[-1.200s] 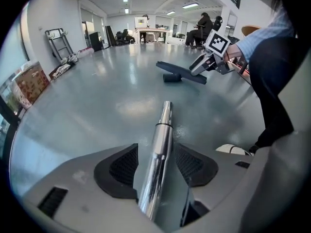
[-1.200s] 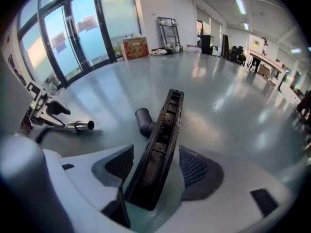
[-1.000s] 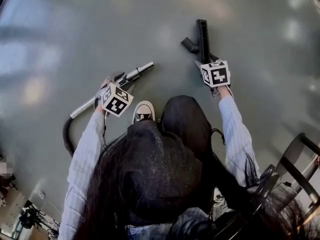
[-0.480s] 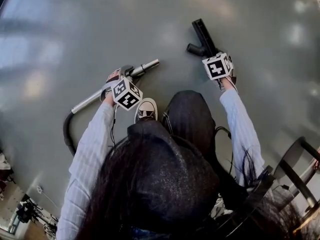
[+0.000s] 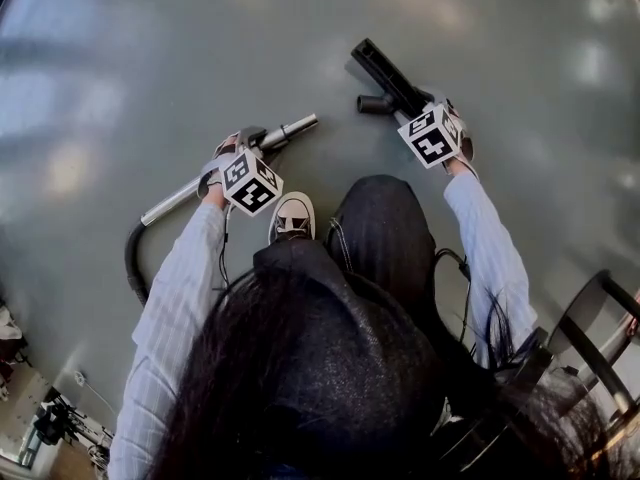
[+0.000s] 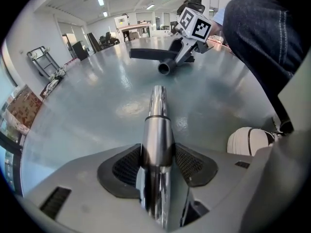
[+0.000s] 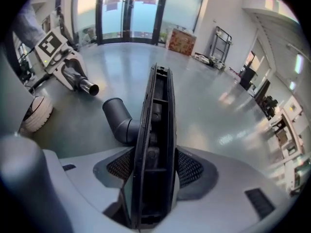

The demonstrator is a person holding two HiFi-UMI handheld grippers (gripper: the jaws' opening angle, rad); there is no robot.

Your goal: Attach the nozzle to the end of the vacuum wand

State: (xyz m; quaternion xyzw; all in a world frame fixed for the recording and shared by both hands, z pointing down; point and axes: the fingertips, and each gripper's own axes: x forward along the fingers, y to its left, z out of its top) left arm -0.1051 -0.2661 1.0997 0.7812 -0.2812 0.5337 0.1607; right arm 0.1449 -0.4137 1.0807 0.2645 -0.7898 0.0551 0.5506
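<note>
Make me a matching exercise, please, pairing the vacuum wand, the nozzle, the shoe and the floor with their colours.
Things:
1. vacuum wand
2. nozzle
3. shoe
4. floor

Colours:
A. white
B. grey
C. shiny silver
D. black

Pairs: 1-C, 2-D, 3-A, 4-B

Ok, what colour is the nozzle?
Black. The nozzle shows best in the right gripper view.
</note>
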